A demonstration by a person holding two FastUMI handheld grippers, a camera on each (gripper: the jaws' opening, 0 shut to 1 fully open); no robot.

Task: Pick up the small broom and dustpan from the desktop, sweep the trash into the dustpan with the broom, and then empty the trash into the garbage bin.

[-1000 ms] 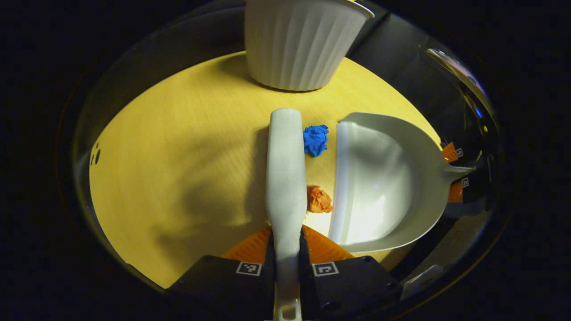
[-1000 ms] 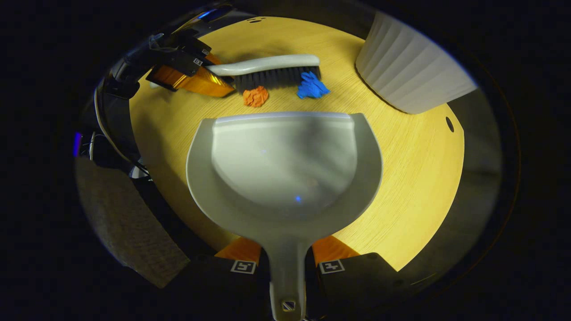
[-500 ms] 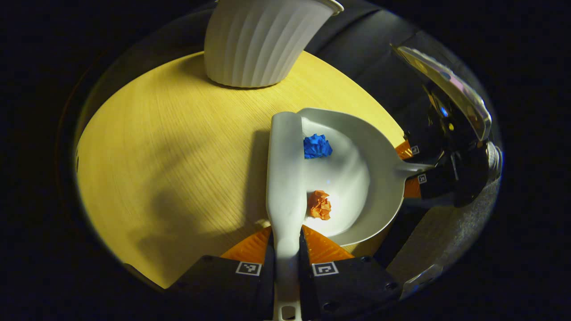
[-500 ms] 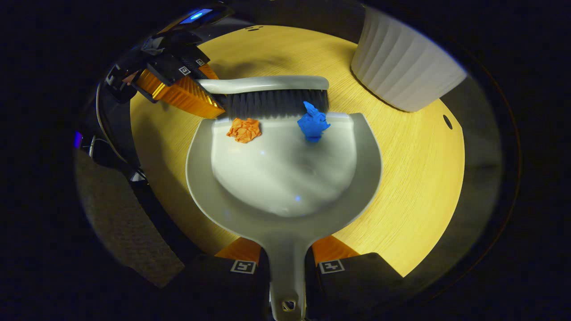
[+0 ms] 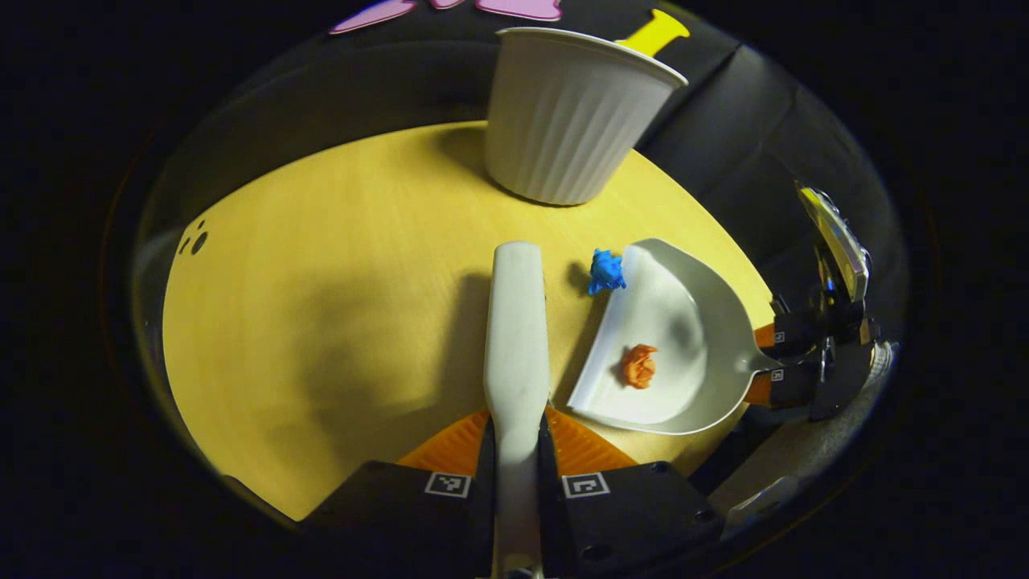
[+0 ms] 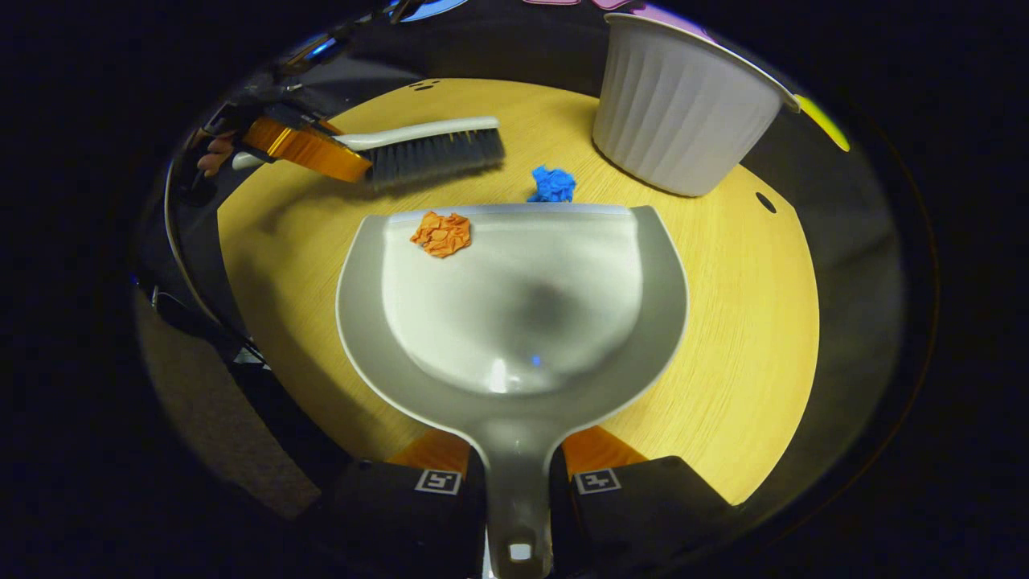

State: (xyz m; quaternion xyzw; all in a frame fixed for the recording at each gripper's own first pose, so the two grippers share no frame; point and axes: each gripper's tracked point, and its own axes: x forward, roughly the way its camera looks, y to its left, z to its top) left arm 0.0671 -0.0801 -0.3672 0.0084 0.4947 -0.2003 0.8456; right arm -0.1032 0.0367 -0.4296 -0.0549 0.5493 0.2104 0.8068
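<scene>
I was mid-sweep: left gripper (image 5: 515, 450) clamped the broom (image 5: 514, 322), right gripper (image 6: 516, 482) the dustpan (image 6: 514, 322) holding orange scrap (image 6: 440, 233); blue scrap (image 6: 551, 184), upper centre, needed sweeping next.

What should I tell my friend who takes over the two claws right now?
Left claw: shut on the broom handle, bristles lifted off the desktop.
Right claw: shut on the dustpan handle.
Done: the orange scrap lies in the pan, near its lip.
Left: the blue scrap sits on the desk just past the lip; sweep it in, then tip both into the white bin.
</scene>
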